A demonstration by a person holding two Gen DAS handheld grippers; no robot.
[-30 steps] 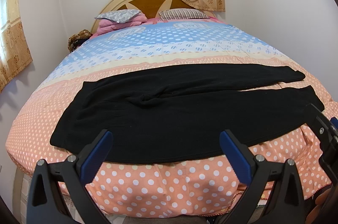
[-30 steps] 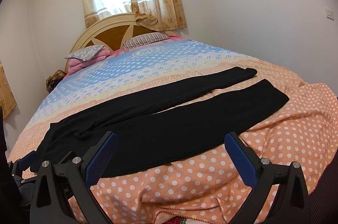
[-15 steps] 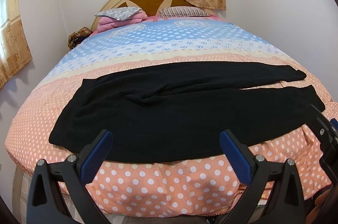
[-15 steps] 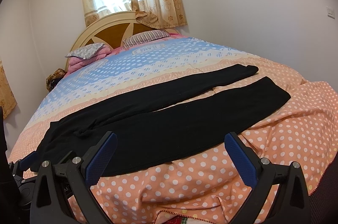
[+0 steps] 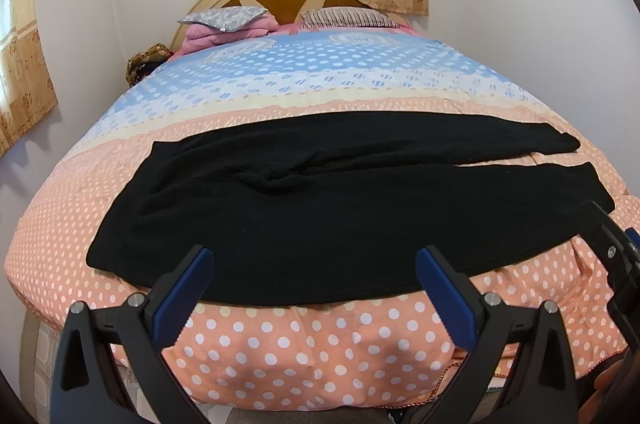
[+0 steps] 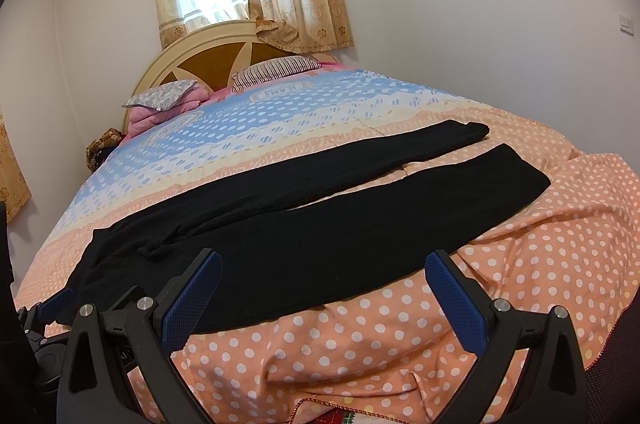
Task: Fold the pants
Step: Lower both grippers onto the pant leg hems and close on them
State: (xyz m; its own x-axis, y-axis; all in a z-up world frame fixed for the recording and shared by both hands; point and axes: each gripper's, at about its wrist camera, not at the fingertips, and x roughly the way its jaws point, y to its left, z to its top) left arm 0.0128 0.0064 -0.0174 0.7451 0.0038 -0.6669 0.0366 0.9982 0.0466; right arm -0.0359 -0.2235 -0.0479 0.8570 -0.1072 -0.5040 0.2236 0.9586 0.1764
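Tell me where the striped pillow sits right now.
The striped pillow lies at the head of the bed, against the wooden headboard, to the right of the grey patterned pillow in both wrist views, far beyond the black pants.

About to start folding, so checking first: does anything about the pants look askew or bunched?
Mostly flat. The black pants lie across the bedspread with legs spread apart, and the fabric is bunched into wrinkles at the crotch. Both grippers are open and hold nothing.
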